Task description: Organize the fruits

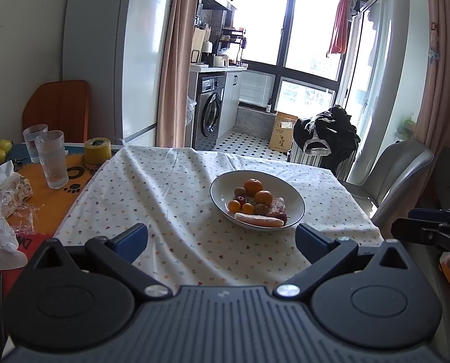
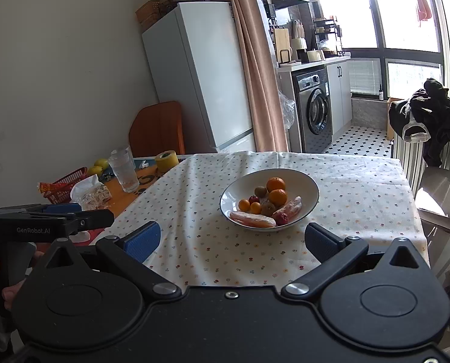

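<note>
Now both empty, left tool point(image 1: 221, 242) spread wide, right tool point(image 2: 234, 242) likewise, bowl point(image 2: 303, 181) untouched

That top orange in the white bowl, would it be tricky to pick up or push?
Probably apt to roll: the top orange is round and sits high on the pile in the white bowl. Its firm-looking peel should take a squeeze. Nudging it might disturb the second orange and the kiwi beside it.
</note>
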`<state>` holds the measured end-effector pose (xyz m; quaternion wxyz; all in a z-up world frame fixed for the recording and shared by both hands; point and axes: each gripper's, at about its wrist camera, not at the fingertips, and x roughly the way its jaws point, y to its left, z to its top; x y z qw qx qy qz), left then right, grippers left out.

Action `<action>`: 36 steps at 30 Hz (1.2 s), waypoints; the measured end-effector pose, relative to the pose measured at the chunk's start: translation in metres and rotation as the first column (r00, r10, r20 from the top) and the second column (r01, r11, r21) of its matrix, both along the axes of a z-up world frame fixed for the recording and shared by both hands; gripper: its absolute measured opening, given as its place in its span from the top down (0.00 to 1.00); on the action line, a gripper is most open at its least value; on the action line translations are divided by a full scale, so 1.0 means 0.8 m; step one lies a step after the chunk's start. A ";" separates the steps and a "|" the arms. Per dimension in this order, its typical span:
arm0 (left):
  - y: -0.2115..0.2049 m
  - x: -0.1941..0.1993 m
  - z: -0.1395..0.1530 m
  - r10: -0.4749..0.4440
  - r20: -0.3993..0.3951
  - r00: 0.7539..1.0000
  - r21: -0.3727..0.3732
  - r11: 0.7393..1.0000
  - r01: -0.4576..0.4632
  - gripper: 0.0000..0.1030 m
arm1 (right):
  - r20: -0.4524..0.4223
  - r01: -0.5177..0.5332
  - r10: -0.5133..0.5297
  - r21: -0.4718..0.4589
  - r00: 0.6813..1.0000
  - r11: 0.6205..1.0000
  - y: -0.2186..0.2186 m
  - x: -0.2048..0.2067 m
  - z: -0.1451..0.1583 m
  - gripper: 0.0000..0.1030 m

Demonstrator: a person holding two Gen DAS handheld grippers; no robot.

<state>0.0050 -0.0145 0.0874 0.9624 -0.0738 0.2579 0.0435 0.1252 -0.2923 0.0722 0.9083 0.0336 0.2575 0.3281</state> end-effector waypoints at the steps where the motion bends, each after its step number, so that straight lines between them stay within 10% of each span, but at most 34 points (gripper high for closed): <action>1: 0.000 0.000 0.000 0.002 0.000 1.000 0.000 1.000 -0.002 0.00 | 0.000 -0.001 0.001 0.000 1.000 1.000 0.000 0.000 0.000 0.00; 36: -0.005 0.000 -0.002 -0.005 0.005 1.000 0.012 1.000 0.005 0.00 | -0.010 0.003 -0.003 0.002 1.000 1.000 -0.002 0.002 -0.005 0.00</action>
